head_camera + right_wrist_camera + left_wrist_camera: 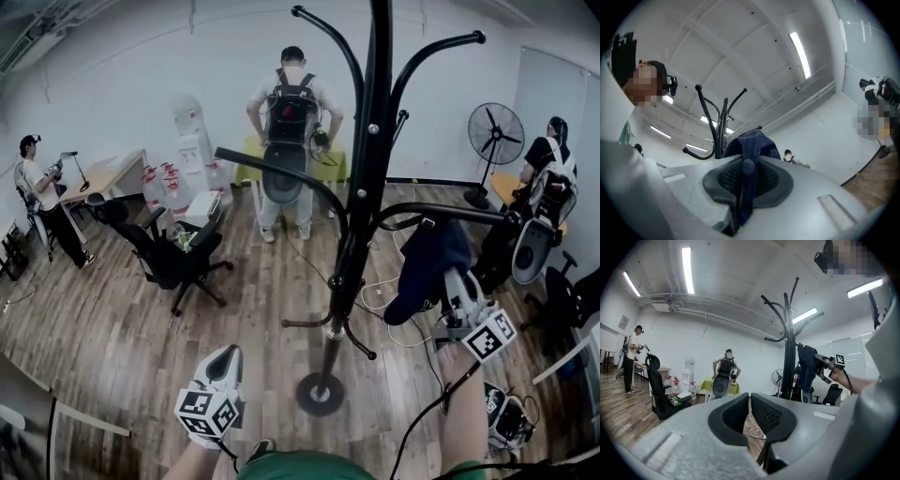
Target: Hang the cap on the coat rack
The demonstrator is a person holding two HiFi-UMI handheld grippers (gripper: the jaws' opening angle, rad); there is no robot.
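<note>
low at left: left gripper (221, 362) pinched together on nothing, best kept clear. centre: coat rack (373, 187). right: right gripper (457, 284) clamped on dark blue cap (427, 262), close under lower hook arm (459, 214). probably best: raise cap over the hook tip, settle it, then release.

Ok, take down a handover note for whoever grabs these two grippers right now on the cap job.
Left tongs: together, empty, held low beside the rack's base.
Right tongs: shut on the dark blue fabric cap.
Cap: raised just under a curved side arm of the black metal coat rack; I cannot tell whether it is hooked on.
Done: cap gripped and at the rack.
Left: seat it on the arm, open the right tongs, draw back.
</note>
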